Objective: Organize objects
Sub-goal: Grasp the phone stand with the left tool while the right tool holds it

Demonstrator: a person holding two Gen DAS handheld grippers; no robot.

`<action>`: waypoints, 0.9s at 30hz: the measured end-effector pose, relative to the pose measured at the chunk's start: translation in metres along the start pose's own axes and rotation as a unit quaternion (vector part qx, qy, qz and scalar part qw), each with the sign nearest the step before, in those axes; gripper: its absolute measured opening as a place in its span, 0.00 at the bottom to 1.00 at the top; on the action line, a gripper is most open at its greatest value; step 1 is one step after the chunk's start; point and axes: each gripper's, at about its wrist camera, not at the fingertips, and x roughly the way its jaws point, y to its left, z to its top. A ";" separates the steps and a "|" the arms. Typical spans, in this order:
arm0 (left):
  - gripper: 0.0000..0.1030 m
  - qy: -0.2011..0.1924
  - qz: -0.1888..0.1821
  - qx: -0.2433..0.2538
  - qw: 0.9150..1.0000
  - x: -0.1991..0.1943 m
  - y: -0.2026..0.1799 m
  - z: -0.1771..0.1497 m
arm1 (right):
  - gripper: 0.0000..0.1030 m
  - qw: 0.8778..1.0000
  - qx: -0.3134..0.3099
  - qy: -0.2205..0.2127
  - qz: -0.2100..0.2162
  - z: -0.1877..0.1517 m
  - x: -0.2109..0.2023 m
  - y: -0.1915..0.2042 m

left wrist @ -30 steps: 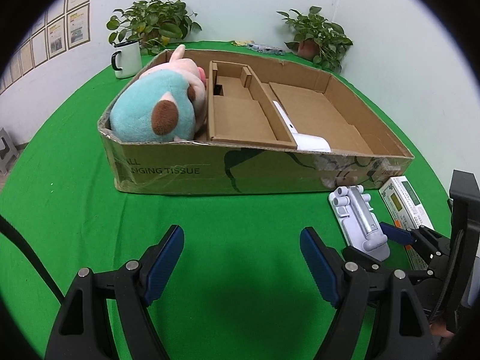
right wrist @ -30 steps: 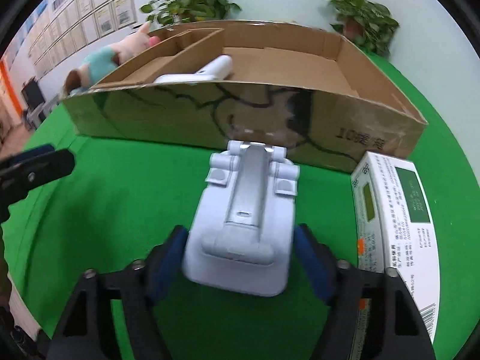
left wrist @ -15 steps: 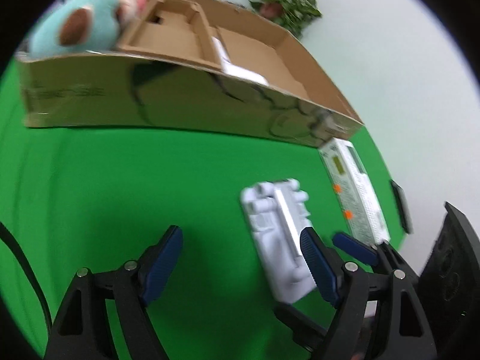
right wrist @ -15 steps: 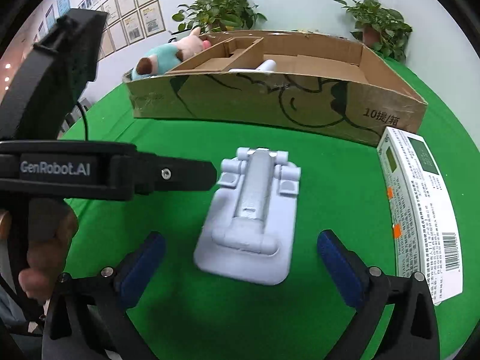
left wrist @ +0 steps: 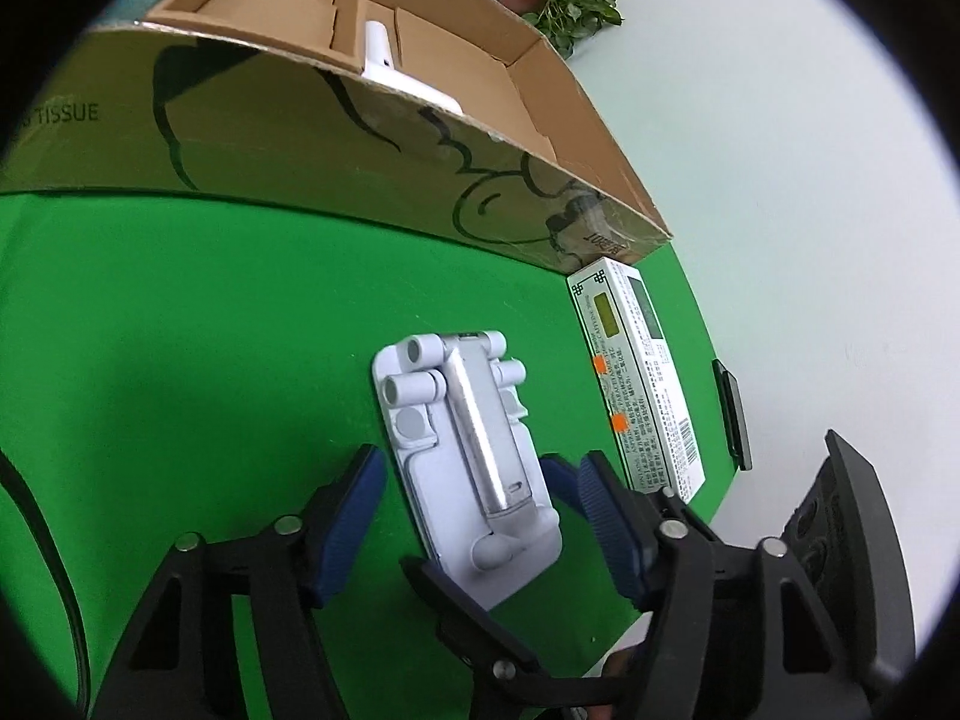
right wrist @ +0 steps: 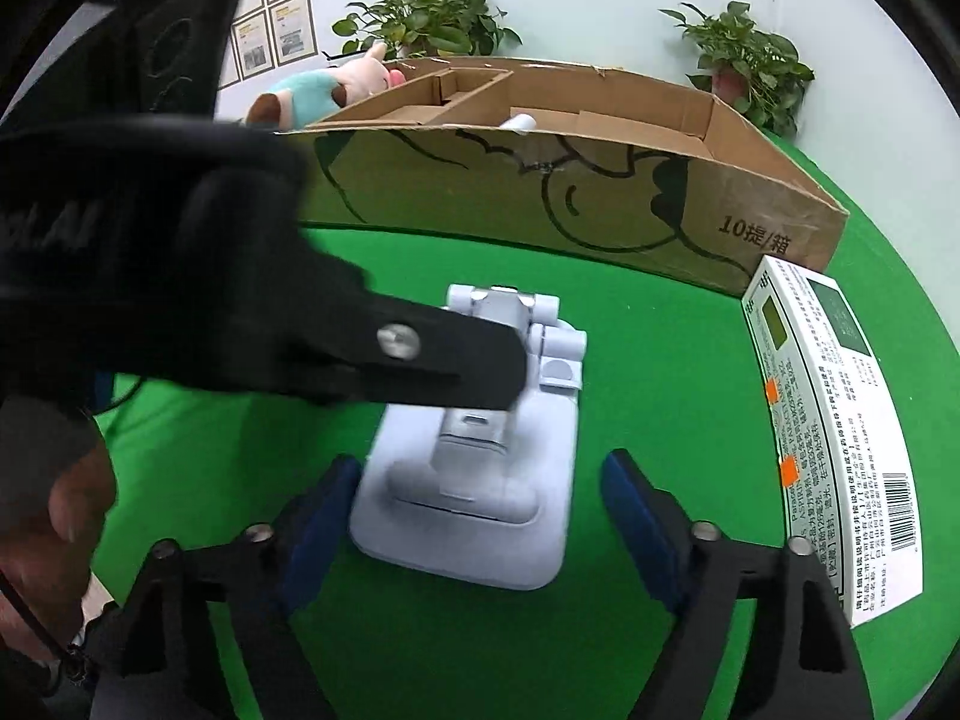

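A white folding phone stand (left wrist: 468,456) lies flat on the green cloth in front of the cardboard box (left wrist: 300,138). My left gripper (left wrist: 480,516) is open with its blue pads on either side of the stand. My right gripper (right wrist: 480,516) is open too, and the stand (right wrist: 480,480) lies between its fingers. The left gripper's black finger (right wrist: 420,360) crosses over the stand in the right wrist view. A white medicine box (left wrist: 636,372) lies to the right of the stand, and shows in the right wrist view (right wrist: 834,420).
The cardboard box (right wrist: 600,192) holds a plush toy (right wrist: 312,96) at its left end, cardboard dividers and a white object (left wrist: 390,69). Potted plants (right wrist: 432,24) stand behind it. A dark flat object (left wrist: 732,414) lies at the table's right edge.
My right gripper let go of the stand and opened. My left gripper moved right and down until its open fingers straddle the stand. The right gripper came back close around it.
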 end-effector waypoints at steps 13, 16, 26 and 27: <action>0.40 0.004 0.020 -0.009 1.000 -0.002 0.002 0.004 | 0.65 0.994 0.074 -0.002 0.075 0.009 -0.006 -0.032; 0.40 0.001 0.019 -0.009 1.000 -0.003 0.002 0.002 | 0.65 0.995 0.072 -0.002 0.075 0.010 -0.008 -0.036; 0.37 -0.018 0.014 0.000 1.000 -0.020 -0.010 0.005 | 0.65 0.995 0.057 -0.026 0.076 -0.005 -0.029 -0.010; 0.37 -0.020 0.015 0.003 1.000 -0.023 -0.012 0.006 | 0.65 0.995 0.055 -0.032 0.074 -0.003 -0.033 -0.009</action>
